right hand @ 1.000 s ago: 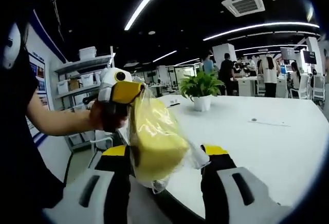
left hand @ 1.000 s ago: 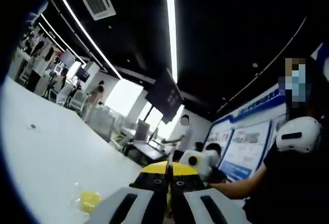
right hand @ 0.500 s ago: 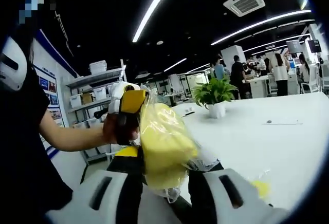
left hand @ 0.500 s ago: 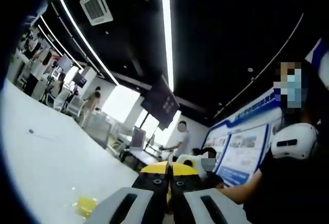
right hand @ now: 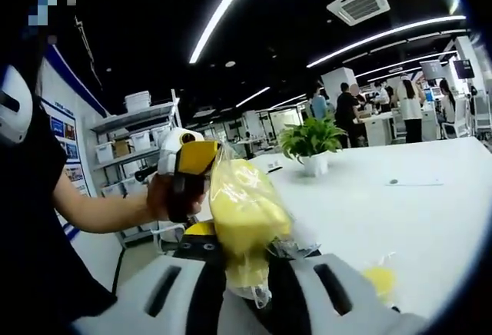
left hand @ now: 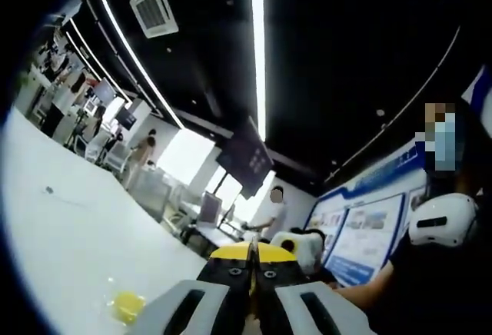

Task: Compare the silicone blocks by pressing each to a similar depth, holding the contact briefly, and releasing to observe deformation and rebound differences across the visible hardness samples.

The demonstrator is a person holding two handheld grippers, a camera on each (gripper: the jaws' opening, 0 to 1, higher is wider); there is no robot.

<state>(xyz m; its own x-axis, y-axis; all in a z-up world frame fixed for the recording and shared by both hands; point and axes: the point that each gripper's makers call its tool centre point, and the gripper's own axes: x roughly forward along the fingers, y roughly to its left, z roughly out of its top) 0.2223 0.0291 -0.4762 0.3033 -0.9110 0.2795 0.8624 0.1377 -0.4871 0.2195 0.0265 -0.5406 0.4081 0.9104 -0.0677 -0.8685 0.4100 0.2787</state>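
A yellow silicone block in a clear plastic bag hangs in the air between my right gripper's jaws. My right gripper is shut on it, and the block looks narrowed at its lower part. My left gripper comes in from the left, held by a person's hand, and pinches the bag's top edge. In the left gripper view my left gripper has its yellow-tipped jaws pressed together. A second yellow block in a bag lies on the white table, and it is also seen as the small yellow block.
A potted plant stands on the table behind the held block. Shelves with boxes line the left wall. People stand at desks far off. A person in a dark top is close on the right of the left gripper view.
My right gripper's jaws have closed from wide apart onto the bagged yellow block and squeezed it. My left gripper stays shut on the bag's top. Both views shifted slightly.
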